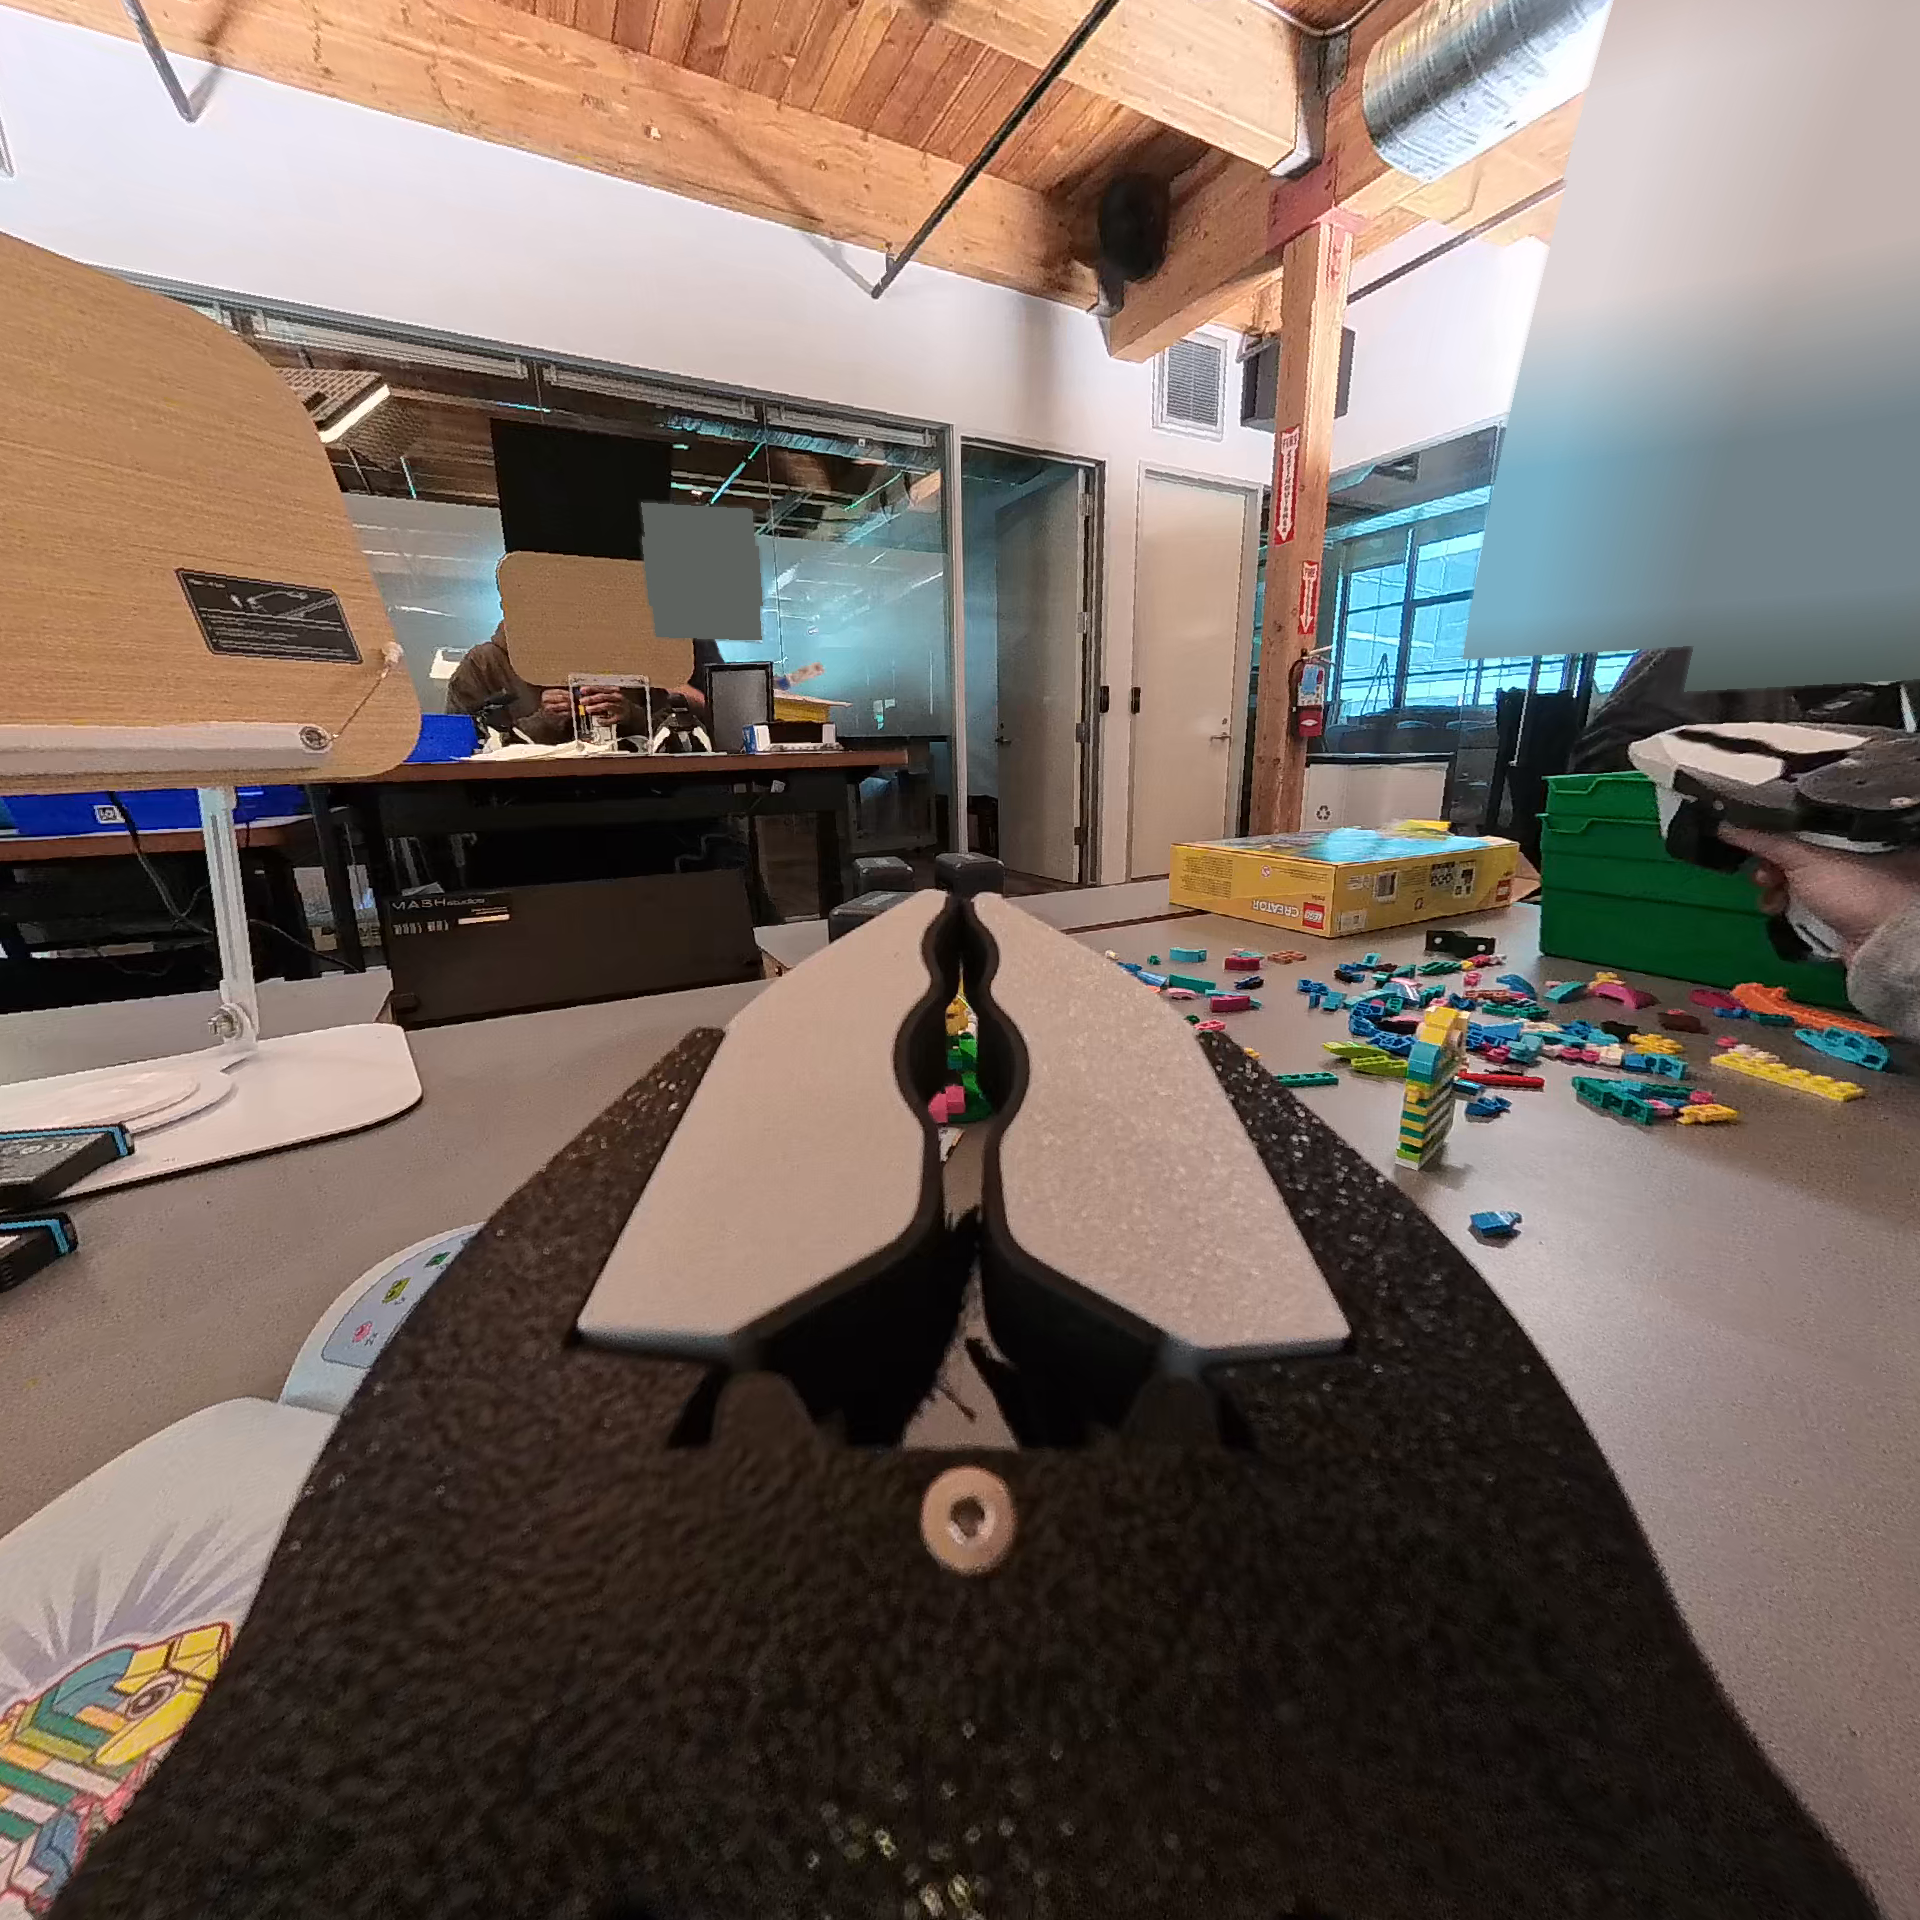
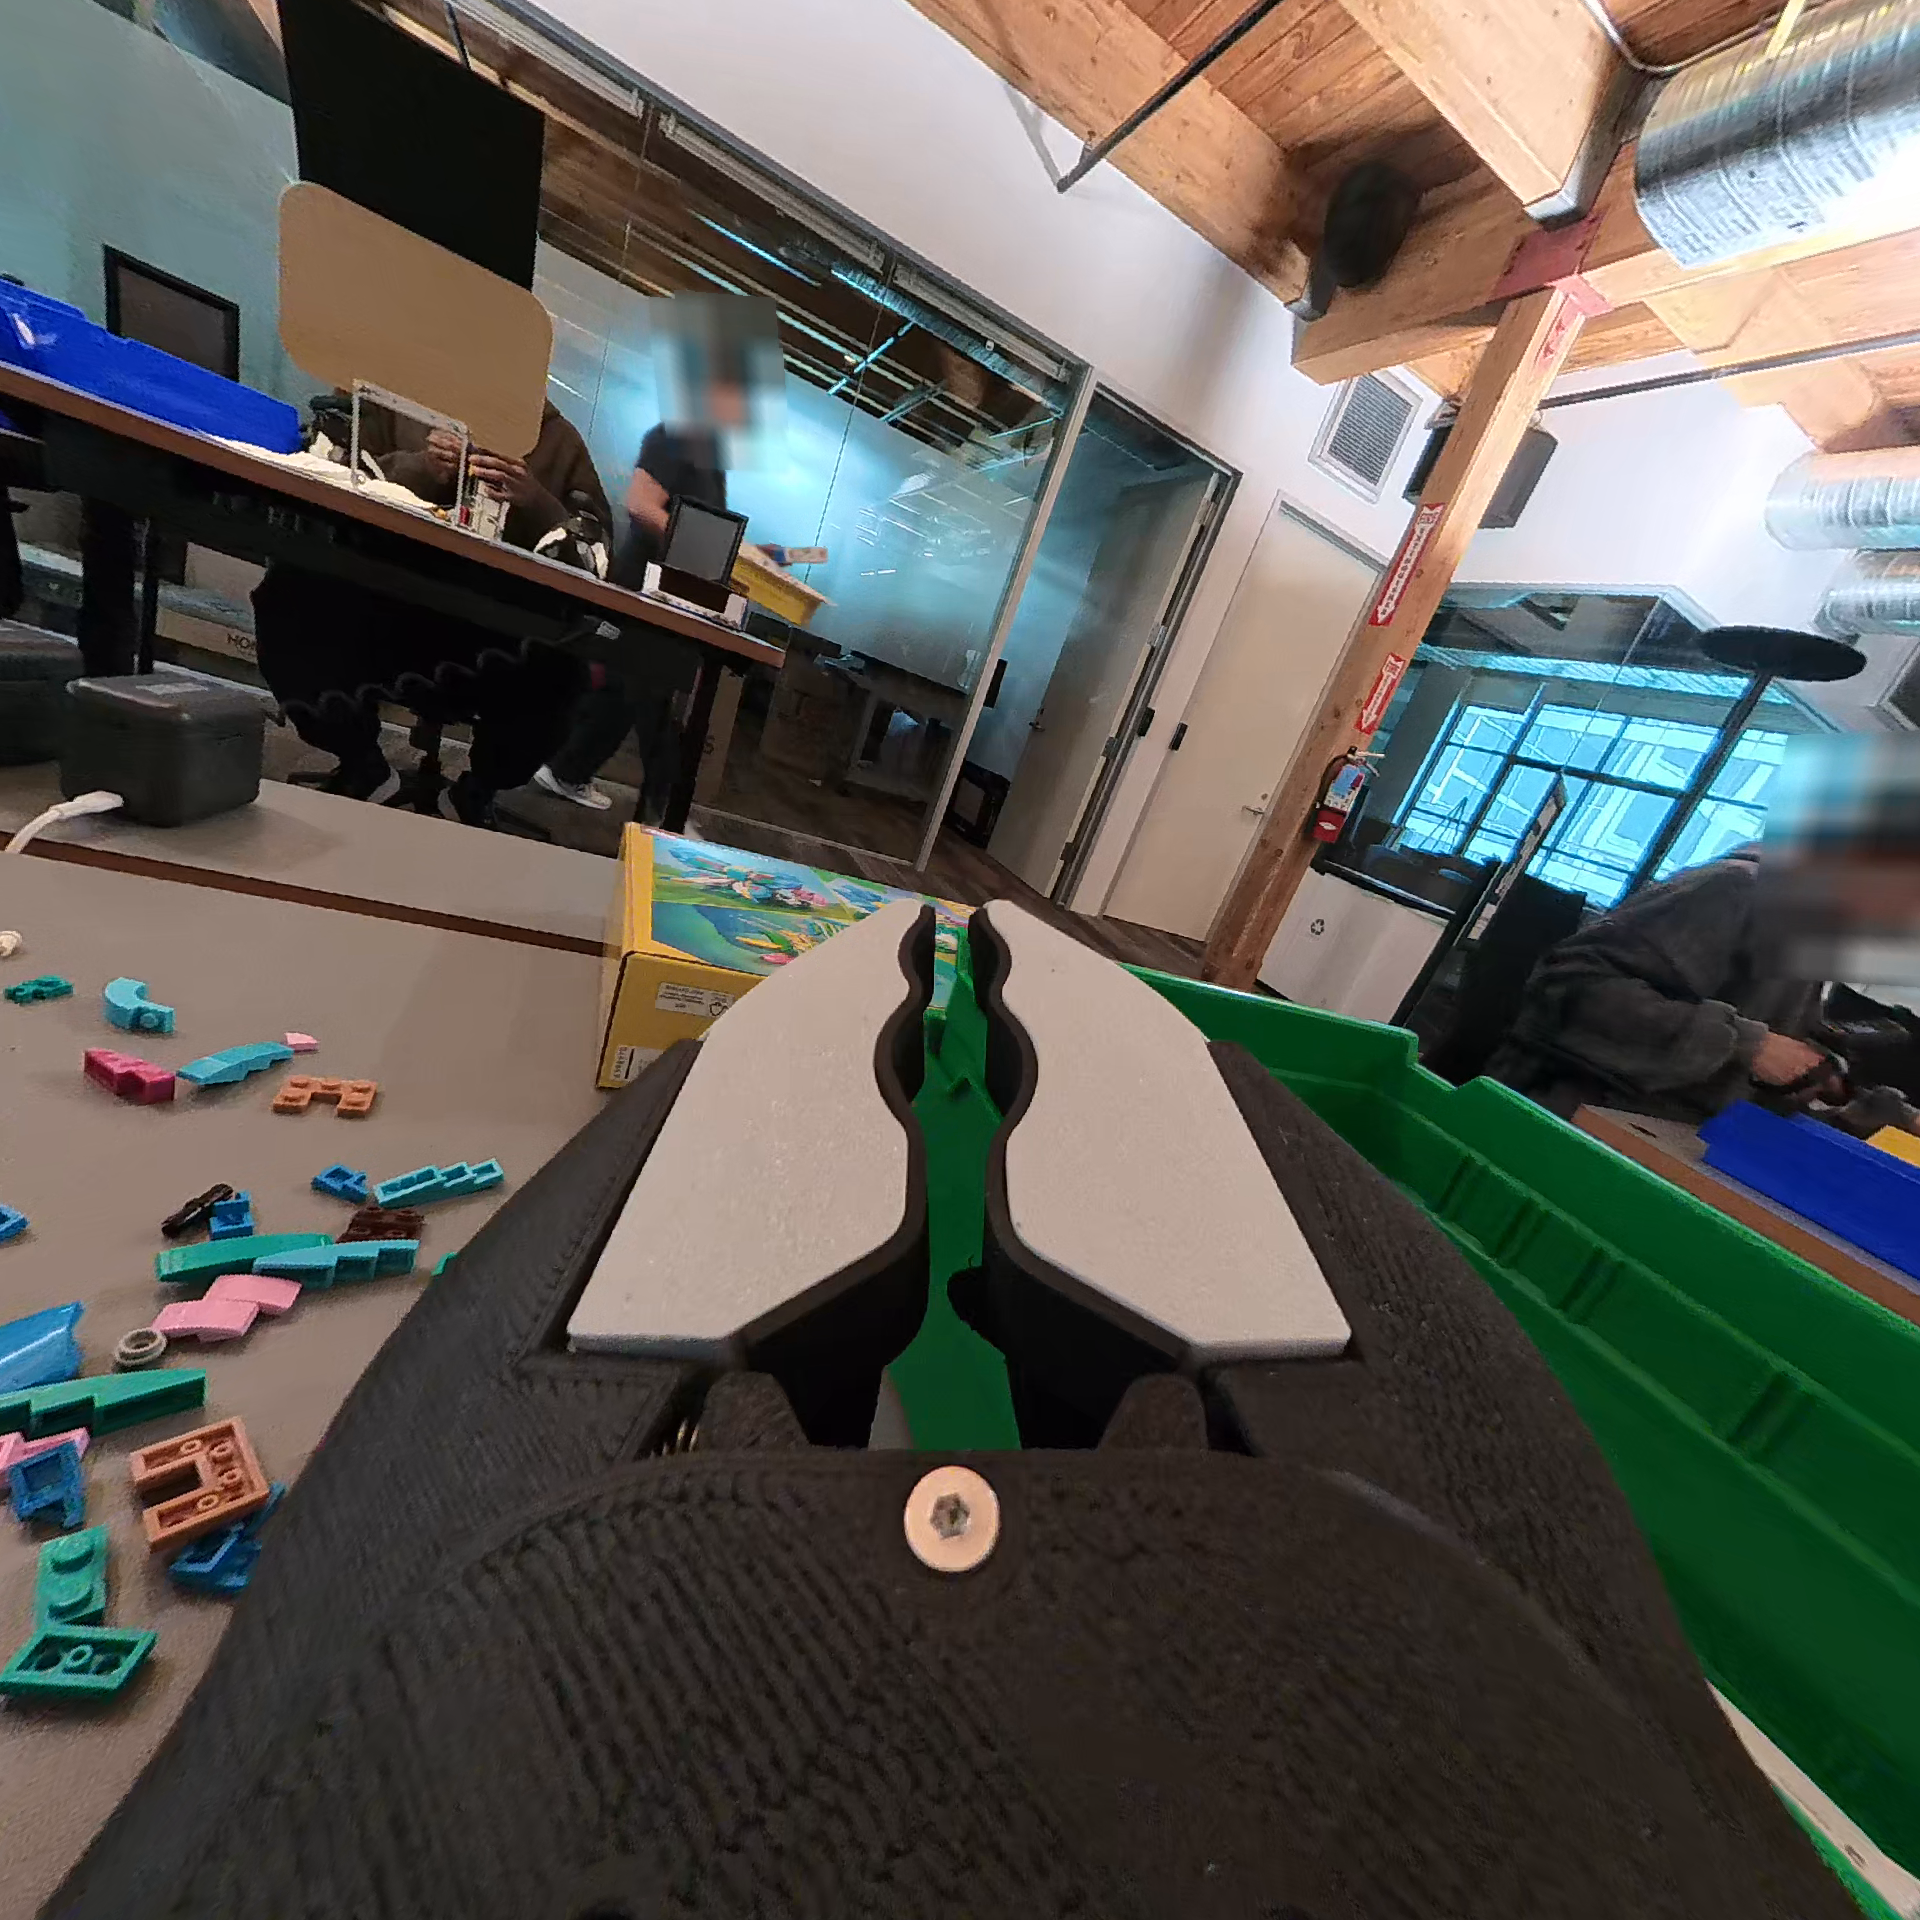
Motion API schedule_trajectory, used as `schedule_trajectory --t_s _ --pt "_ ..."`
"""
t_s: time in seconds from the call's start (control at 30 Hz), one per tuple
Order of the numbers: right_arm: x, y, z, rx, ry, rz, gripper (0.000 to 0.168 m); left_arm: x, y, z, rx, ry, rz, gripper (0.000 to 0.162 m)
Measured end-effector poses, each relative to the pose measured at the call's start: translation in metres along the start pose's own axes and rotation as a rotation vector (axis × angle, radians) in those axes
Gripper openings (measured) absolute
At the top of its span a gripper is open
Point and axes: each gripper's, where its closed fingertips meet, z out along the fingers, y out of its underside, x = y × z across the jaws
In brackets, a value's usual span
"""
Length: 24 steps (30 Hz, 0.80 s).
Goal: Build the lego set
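My left gripper [image 1: 961,912] is shut, held low over the grey table [image 1: 1662,1351]. A small green, pink and yellow lego build [image 1: 961,1070] shows through the gap between its fingers; I cannot tell whether it is held or stands behind them. A striped yellow, green and blue lego tower [image 1: 1432,1091] stands upright to the right. Loose lego pieces [image 1: 1538,1029] lie scattered beyond it, and show in the right wrist view [image 2: 229,1257]. My right gripper [image 2: 951,920] is nearly shut with nothing between its fingers, above the green bin [image 2: 1558,1247]. It also shows at the right edge of the left wrist view [image 1: 1662,764].
A yellow lego box [image 1: 1340,878] lies at the table's back, beside stacked green bins [image 1: 1621,883]. A wooden board on a white stand [image 1: 260,1081] is at the left, with black boxes [image 1: 52,1153] near it. A printed booklet [image 1: 104,1714] lies bottom left. People work at other tables. My right fingertips sit around 55 centimeters from my left ones.
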Motion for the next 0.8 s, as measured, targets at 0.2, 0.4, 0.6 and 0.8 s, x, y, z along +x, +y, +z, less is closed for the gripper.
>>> schedule_trajectory --t_s 0.2,0.4,0.6,0.8 --pt "-0.005 0.000 0.000 0.000 -0.011 -0.026 0.005 -0.001 0.000 0.000 0.003 0.000 -0.006 0.000" --pt "-0.009 0.002 0.001 -0.005 -0.024 -0.044 0.005 0.000 0.000 0.000 0.003 0.001 -0.005 0.000" --pt "-0.014 0.001 0.001 -0.004 -0.036 -0.078 0.005 0.000 0.000 0.000 0.004 0.001 -0.003 0.000" --pt "-0.026 0.001 0.000 -0.001 -0.108 -0.099 0.005 0.000 0.000 0.000 0.004 0.001 -0.004 0.000"
